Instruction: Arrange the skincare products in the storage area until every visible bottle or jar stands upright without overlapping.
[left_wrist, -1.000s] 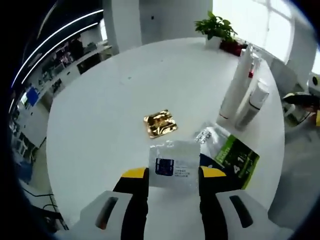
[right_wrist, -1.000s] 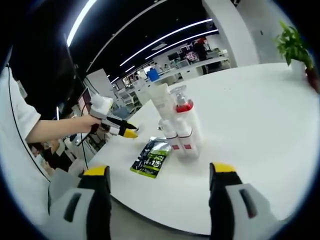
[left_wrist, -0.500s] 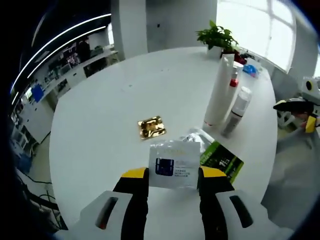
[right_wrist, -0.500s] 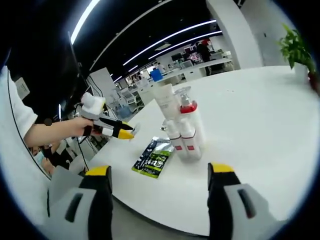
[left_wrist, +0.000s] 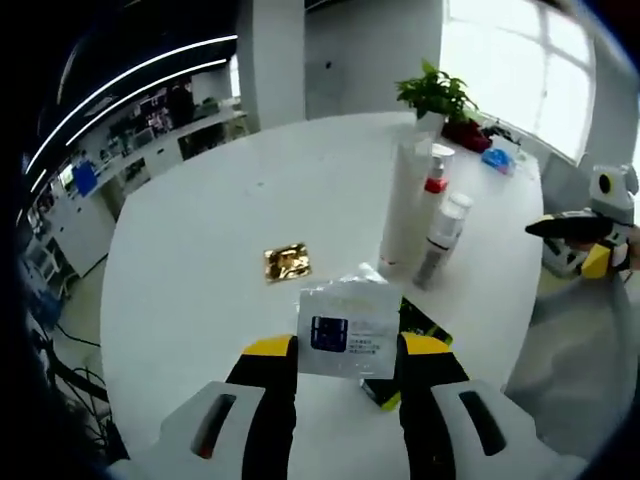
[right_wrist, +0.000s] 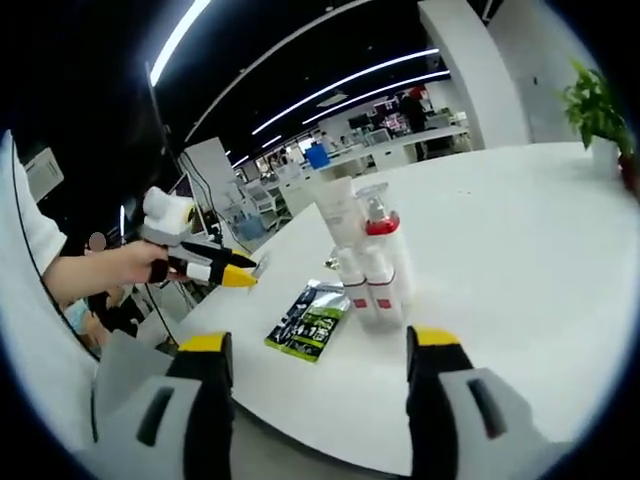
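Between the jaws of the left hand-held gripper a white sachet was clamped, raised above the counter. Beyond it a green sachet and gold sachet lay unsorted; the bottles already stood upright. The right hand-held gripper was spread wide, empty.

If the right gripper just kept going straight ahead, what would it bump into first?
Probably the cluster of upright bottles standing on the white table. They sit right between the open right gripper's fingers in the right gripper view. The green sachet lies just to the side, though depth is hard to judge.
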